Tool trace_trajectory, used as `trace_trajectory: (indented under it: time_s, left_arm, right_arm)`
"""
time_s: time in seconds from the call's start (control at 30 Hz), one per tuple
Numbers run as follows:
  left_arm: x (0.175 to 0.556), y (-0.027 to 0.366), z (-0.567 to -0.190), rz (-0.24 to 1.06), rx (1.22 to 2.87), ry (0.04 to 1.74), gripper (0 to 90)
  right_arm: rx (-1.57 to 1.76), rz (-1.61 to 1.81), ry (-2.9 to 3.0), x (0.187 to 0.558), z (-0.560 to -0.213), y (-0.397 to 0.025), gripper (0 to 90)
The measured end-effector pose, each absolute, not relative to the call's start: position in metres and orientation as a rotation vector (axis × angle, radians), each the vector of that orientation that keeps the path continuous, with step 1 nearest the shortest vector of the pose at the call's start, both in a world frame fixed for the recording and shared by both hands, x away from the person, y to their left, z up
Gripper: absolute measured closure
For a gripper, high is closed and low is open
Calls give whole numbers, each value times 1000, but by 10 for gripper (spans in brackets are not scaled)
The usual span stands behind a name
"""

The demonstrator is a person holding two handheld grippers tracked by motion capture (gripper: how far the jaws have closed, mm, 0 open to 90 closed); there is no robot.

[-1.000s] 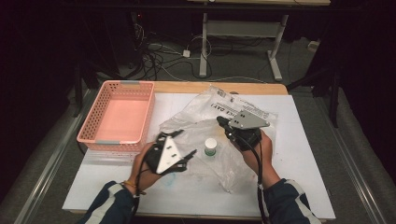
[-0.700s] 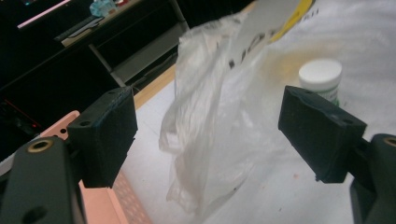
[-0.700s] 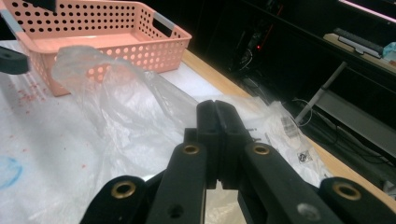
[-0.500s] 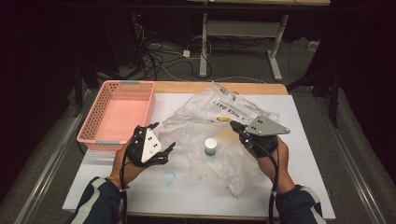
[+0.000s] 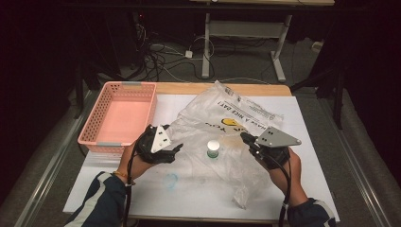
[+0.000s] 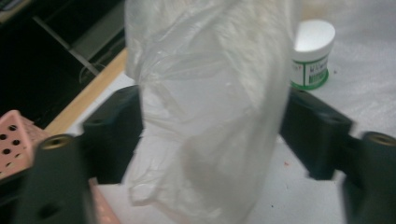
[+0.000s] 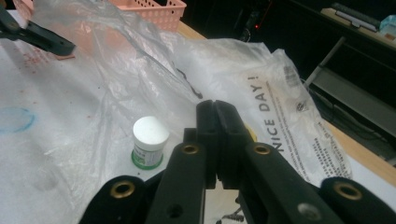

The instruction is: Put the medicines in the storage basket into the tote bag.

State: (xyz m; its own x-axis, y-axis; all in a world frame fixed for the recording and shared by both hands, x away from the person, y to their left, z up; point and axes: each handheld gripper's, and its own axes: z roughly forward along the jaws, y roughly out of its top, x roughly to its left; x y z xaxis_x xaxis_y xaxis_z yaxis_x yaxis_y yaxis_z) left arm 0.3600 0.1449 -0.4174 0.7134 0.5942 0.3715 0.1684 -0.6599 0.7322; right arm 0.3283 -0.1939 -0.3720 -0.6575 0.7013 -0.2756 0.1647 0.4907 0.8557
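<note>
Lying across the white table [image 5: 326, 189], the bag [image 5: 222, 137] is running its long axis from the near centre toward the far right, where its printed end is pointing at the far edge; the print is reading along that axis. The left gripper [image 5: 166, 150] is sitting at the bag's left edge, close to the basket [image 5: 99, 124]. In the left gripper view its jaws are standing wide, with a raised fold of bag [image 6: 210, 107] hanging between them and brushing both pads; no pinch is visible. The right gripper [image 5: 247, 139] is at the bag's right side, jaws pointing left toward the jar [image 5: 213, 149]. In the right gripper view those jaws are pressed together above the film; whether any bag is caught between them cannot be told. The jar [image 7: 149, 142] is standing upright, white lid up, green band at its base, between the two grippers and seemingly under the film.
</note>
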Motion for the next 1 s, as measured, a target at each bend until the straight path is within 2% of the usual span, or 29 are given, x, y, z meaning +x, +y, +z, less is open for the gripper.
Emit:
trace_trajectory:
  time_s: [0.03, 0.1, 0.13, 0.17, 0.23, 0.3, 0.47, 0.67, 0.87, 0.97, 1.0]
  left_arm:
    - [362, 143, -419, 786, 2241, 580, 342]
    - [366, 141, -423, 758, 2277, 574, 565]
    - [367, 140, -424, 749, 2289, 572, 588]
    - [367, 140, -424, 737, 2296, 564, 666]
    - [365, 141, -424, 713, 2302, 560, 750]
    - [361, 143, -424, 685, 2291, 552, 809]
    - [350, 154, -430, 654, 2287, 561, 862]
    - [343, 163, -441, 614, 2283, 575, 864]
    - [341, 159, -444, 611, 2301, 539, 875]
    - [341, 156, -446, 603, 2313, 519, 875]
    - [341, 156, -447, 599, 2312, 517, 875]
  right_arm:
    - [708, 1123, 2125, 328, -374, -195, 878]
    - [719, 1112, 2129, 328, -377, -196, 847]
    - [722, 1113, 2130, 328, -378, -197, 805]
    - [721, 1124, 2130, 327, -379, -197, 744]
    - [723, 1167, 2136, 322, -381, -199, 648]
    - [733, 1182, 2141, 313, -385, -202, 538]
    - [735, 1233, 2144, 286, -390, -215, 420]
    - [745, 1183, 2235, 265, -406, -222, 306]
    - [836, 1089, 2339, 276, -444, -224, 230]
    - [871, 1025, 2390, 288, -458, -225, 233]
    - [880, 1025, 2419, 291, -463, -225, 264]
